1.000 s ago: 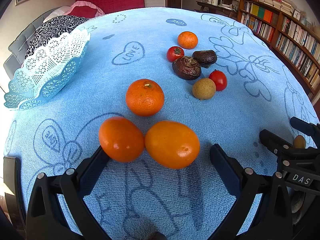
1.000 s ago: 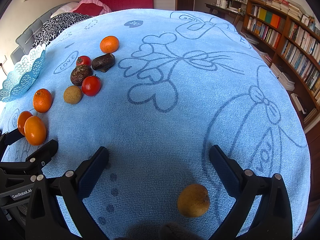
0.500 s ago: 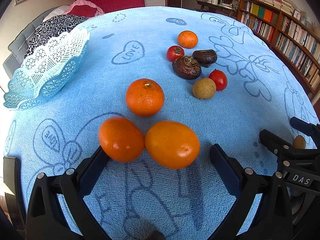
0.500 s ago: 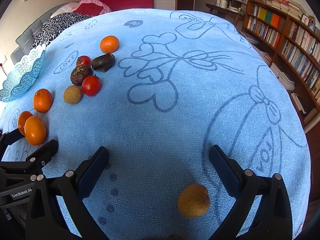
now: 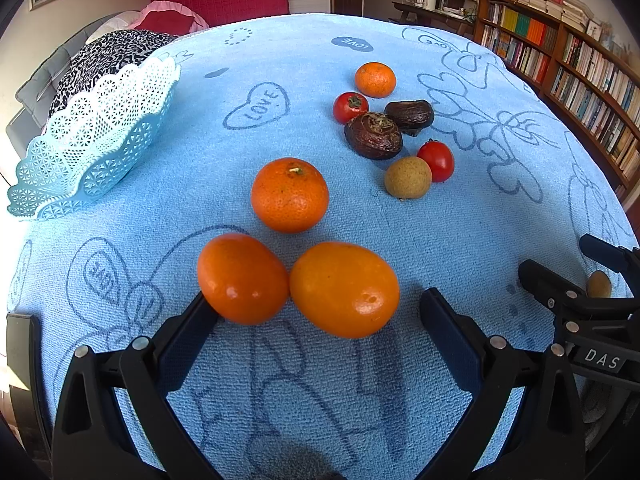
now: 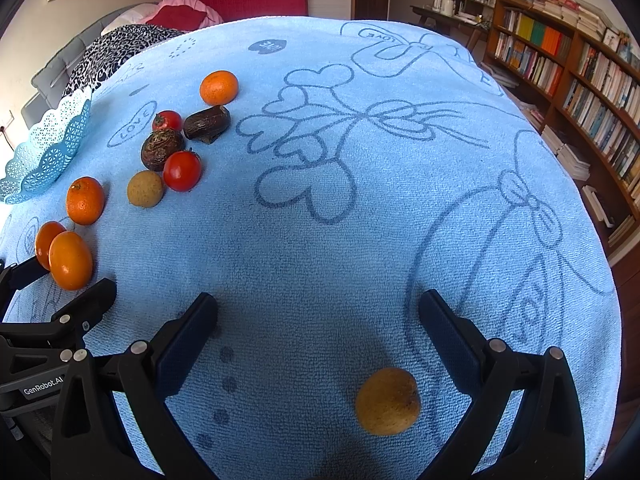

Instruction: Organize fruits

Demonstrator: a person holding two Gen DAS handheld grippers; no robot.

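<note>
Fruit lies on a blue towel-covered table. My left gripper (image 5: 318, 306) is open, its fingers either side of two smooth oranges (image 5: 344, 289) (image 5: 242, 278) lying side by side. Beyond them sit a mandarin (image 5: 289, 194), a tan round fruit (image 5: 408, 177), two tomatoes (image 5: 437, 160) (image 5: 350, 107), two dark wrinkled fruits (image 5: 374, 135) (image 5: 410, 114) and a far mandarin (image 5: 375, 79). A light-blue lattice basket (image 5: 92, 140) stands at the left. My right gripper (image 6: 318, 312) is open above another tan fruit (image 6: 387, 406), which lies between its fingers near the base.
The table edge drops off at the right, where bookshelves (image 6: 580, 80) line the wall. A sofa with a patterned cushion (image 5: 108, 56) sits behind the basket. Bare towel (image 6: 360, 160) spreads across the middle and right of the table.
</note>
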